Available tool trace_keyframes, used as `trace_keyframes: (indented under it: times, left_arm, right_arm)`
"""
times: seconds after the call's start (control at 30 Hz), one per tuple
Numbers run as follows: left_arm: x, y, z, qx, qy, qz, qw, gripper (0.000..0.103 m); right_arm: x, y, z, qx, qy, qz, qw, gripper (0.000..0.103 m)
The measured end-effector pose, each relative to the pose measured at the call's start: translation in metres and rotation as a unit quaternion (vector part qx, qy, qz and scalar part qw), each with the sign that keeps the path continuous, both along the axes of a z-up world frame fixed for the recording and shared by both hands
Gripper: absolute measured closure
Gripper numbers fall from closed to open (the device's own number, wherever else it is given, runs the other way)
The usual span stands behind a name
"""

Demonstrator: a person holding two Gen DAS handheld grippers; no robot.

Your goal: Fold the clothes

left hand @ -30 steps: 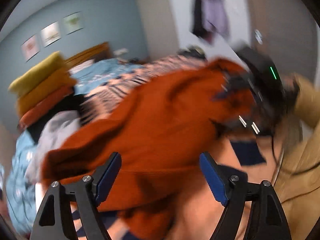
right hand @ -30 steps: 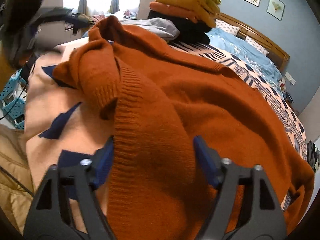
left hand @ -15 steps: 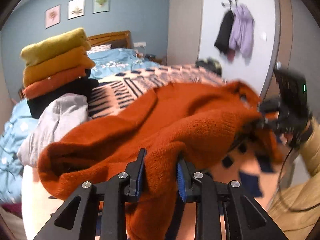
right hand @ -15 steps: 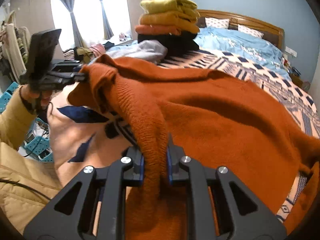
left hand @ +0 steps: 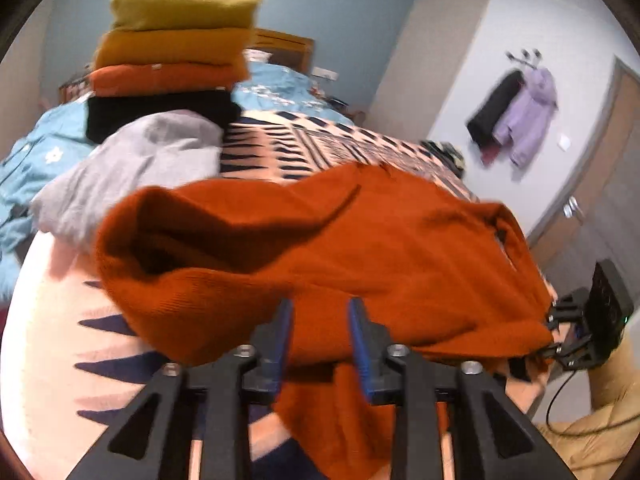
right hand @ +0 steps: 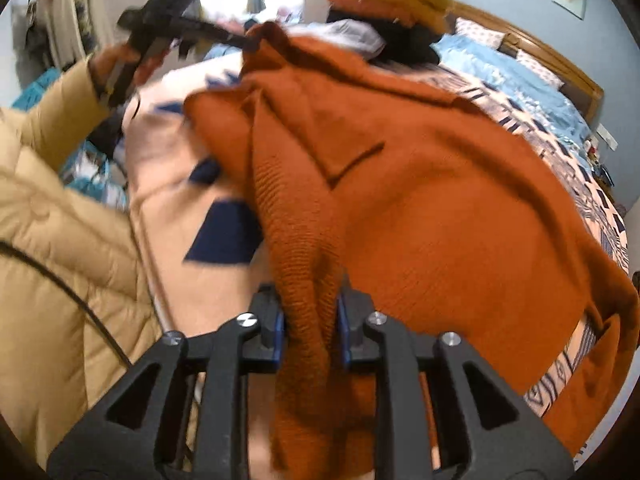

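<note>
Sweater (right hand: 420, 208): right view alone shows a tan-sleeved arm (right hand: 60, 100).

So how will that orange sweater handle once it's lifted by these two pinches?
Probably floppy: the orange sweater droops and bunches between the left gripper and right gripper, whose jaws are opening. Its thick ribbed knit suggests some weight. Likely grippy rather than slippery.

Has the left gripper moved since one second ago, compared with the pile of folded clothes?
Yes. The left gripper moved toward the stack of folded sweaters, which looms larger and higher now.
</note>
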State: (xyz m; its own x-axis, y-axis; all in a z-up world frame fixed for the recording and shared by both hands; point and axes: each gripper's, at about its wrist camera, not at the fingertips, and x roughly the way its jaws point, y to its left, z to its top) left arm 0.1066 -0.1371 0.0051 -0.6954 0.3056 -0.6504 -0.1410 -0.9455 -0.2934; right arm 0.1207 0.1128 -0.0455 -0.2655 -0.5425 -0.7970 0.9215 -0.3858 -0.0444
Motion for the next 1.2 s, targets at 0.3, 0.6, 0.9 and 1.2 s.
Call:
trace_keyframes:
  times: [0.3,0.6,0.9,1.2]
  left_arm:
    - [0.002,0.087,0.009,-0.169,0.051,-0.113,0.9778,0.031]
    - [0.021,0.084,-0.015,-0.141,0.006,-0.123,0.9823,0.031]
    - [0.048,0.040,-0.027,-0.053,-0.023,-0.089,0.9944,0.021]
    - [0.086,0.047,-0.020,0.039,0.022,-0.203,0.9782,0.031]
  right_arm:
    - [-0.005,0.020,0.048,-0.099,0.027,0.020,0.995,0.065]
    - [-0.037,-0.062,0.019,-0.071,-0.028,0.057,0.995,0.063]
    - [-0.035,-0.110,-0.008,-0.024,-0.047,0.104,0.993,0.084]
    - [-0.009,-0.086,0.020,-0.053,-0.015,0.116,0.992,0.063]
